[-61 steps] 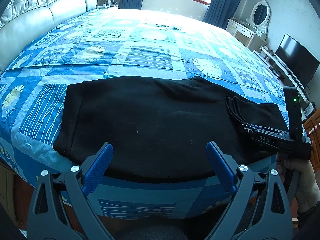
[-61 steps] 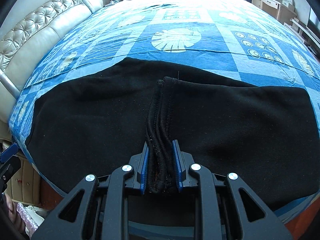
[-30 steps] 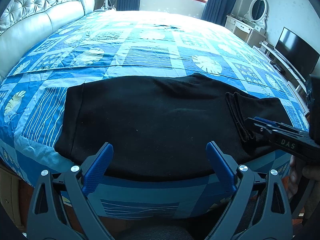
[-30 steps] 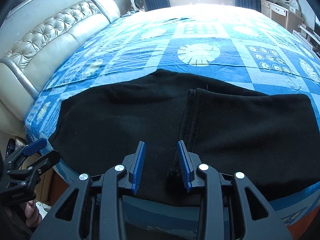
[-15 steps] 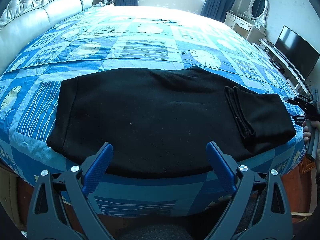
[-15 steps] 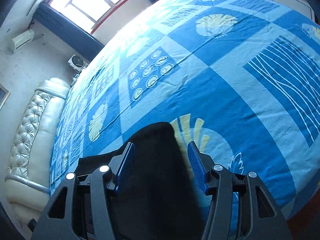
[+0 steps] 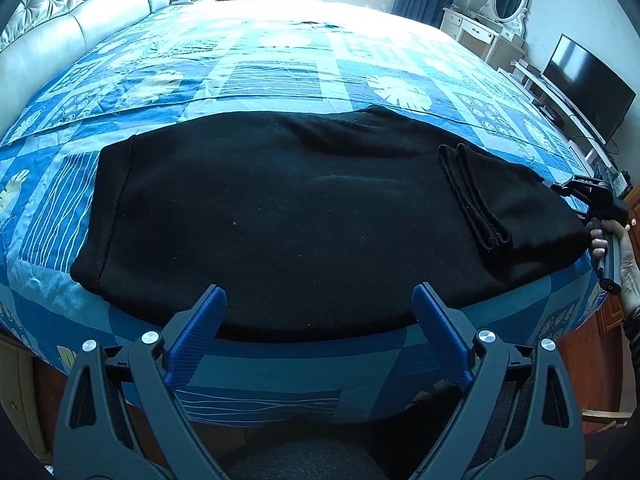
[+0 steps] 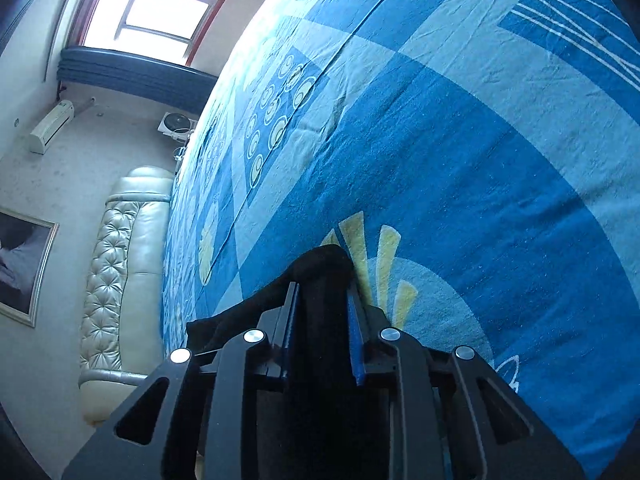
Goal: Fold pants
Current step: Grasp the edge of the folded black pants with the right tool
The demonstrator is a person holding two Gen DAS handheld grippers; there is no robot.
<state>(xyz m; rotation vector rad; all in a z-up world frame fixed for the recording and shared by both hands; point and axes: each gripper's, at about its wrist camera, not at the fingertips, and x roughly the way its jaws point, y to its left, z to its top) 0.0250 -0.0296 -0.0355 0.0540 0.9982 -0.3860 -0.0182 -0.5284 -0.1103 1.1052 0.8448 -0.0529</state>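
Black pants (image 7: 280,216) lie lengthwise across the near side of the bed, their leg ends folded back onto the right part (image 7: 512,208). My left gripper (image 7: 318,292) hovers open over the near edge of the pants, nothing between its blue fingers. My right gripper (image 7: 560,190) is at the far right end of the pants, rolled onto its side. In the right wrist view its jaws (image 8: 323,292) are closing, with the folded black cloth (image 8: 324,264) filling the gap and the pads against it.
The blue patterned bedspread (image 7: 280,72) covers a wide bed with a tufted headboard (image 7: 60,32) on the left. A TV (image 7: 588,84) and a white dressing table (image 7: 484,36) stand to the right. A person's hand (image 7: 624,256) holds the right gripper's handle.
The right gripper let go of the leg ends, swung to the right end of the pants, rolled sideways and closed on the fold there. The left gripper stayed put.
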